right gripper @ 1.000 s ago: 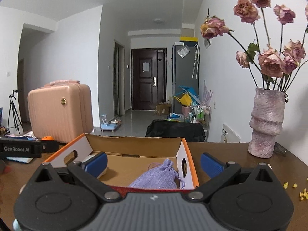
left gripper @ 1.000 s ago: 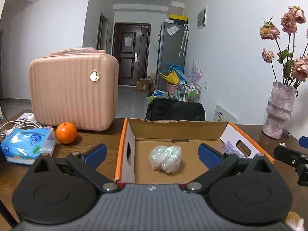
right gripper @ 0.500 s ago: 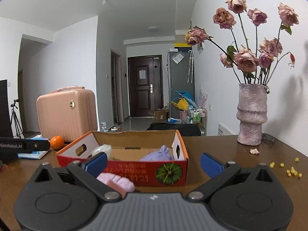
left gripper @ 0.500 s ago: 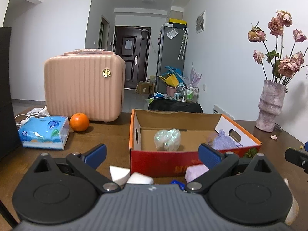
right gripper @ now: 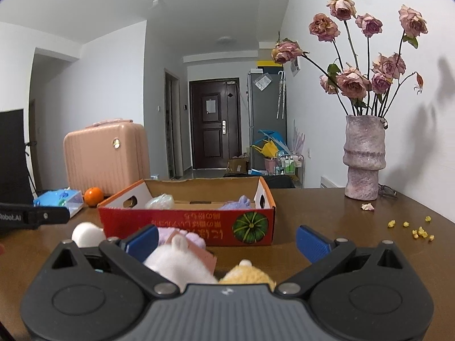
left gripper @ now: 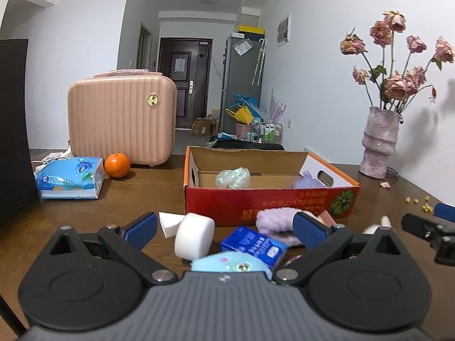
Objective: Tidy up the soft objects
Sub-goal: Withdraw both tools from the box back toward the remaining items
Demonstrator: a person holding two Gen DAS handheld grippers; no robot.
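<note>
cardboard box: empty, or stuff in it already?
Not empty. The cardboard box holds a clear crinkly bag toward its left end and a lilac pouch toward its right; most of the floor between them is bare.

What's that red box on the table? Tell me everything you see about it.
The cardboard box is an open, shallow tray: red printed front with upside-down lettering and a green pumpkin picture, orange rims, white end walls with handle cut-outs, plain brown inside. It sits flat on the wooden table, holding a clear crinkly bundle and a lilac pouch.
</note>
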